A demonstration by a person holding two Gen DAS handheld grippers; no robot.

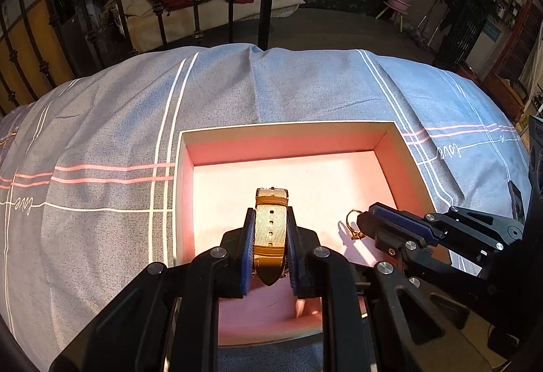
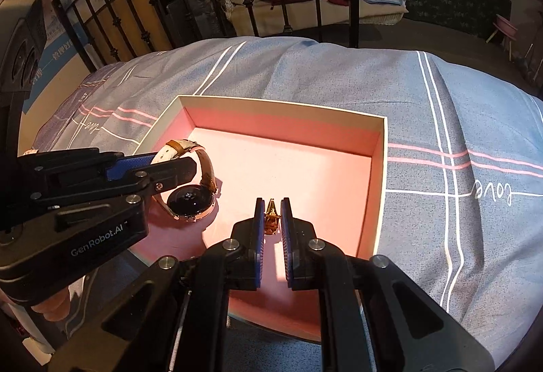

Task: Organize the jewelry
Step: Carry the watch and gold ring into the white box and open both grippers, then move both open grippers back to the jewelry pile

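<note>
Left gripper [image 1: 270,229] clamps the watch [image 1: 270,229] by its strap, inside the pink box [image 1: 288,127]. Right gripper [image 2: 272,217] pinches the gold ring [image 2: 271,214], also over the box floor, just right of the watch.

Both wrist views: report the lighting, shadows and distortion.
Left wrist view: warm light blows out the pink box floor around the watch; the ring casts a sharp shadow; fisheye bows the bedspread. Right wrist view: glare spots on the watch face; dark vignetted corners; bedspread stripes curve.
</note>
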